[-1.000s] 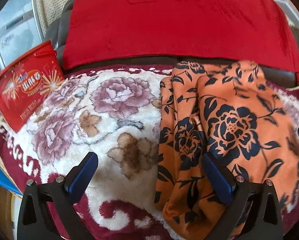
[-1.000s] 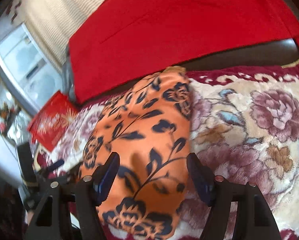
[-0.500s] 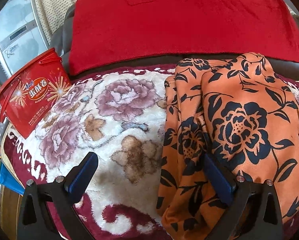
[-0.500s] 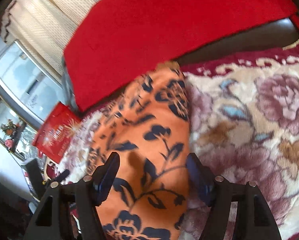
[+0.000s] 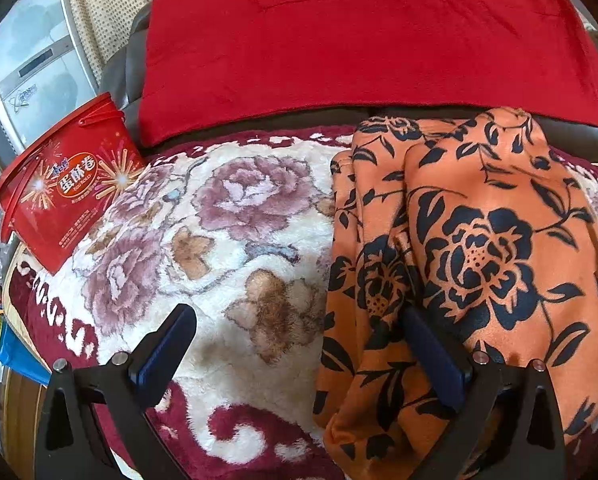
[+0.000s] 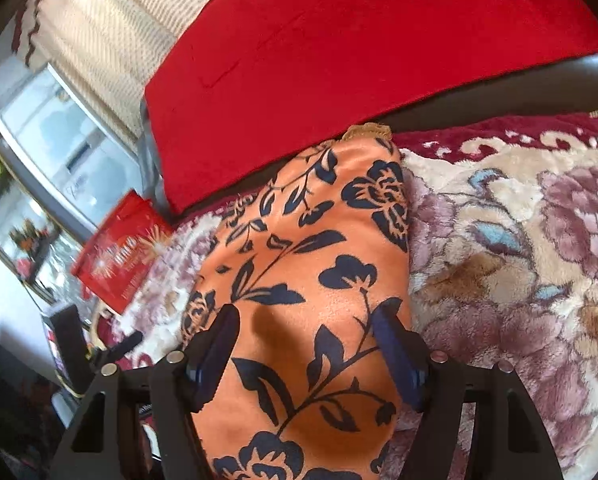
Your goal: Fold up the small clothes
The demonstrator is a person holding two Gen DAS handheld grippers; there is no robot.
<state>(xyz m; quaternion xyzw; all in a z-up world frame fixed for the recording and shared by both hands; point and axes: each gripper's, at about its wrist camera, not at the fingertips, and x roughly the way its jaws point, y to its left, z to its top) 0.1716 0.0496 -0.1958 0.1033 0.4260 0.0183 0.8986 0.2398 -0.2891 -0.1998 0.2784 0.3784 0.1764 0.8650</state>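
An orange garment with a dark blue flower print (image 5: 479, 248) lies folded into a long strip on a plush floral blanket (image 5: 227, 248). My left gripper (image 5: 299, 344) is open low over the blanket. Its right finger (image 5: 431, 356) is over the garment's left edge and its left finger (image 5: 171, 348) is over bare blanket. In the right wrist view the same garment (image 6: 311, 248) runs away from me. My right gripper (image 6: 307, 340) is open and straddles the near part of the strip, with the pads apart from the cloth sides.
A red blanket (image 5: 359, 40) drapes the dark sofa back behind the garment. A red snack tub (image 5: 67, 188) stands at the blanket's far left corner. Beyond it are a window (image 5: 31, 68) and a cream curtain (image 6: 111, 24). Bare floral blanket (image 6: 519, 260) spreads right of the garment.
The right wrist view has tilted slightly over the garment. Both grippers stay open and the garment lies much as before.
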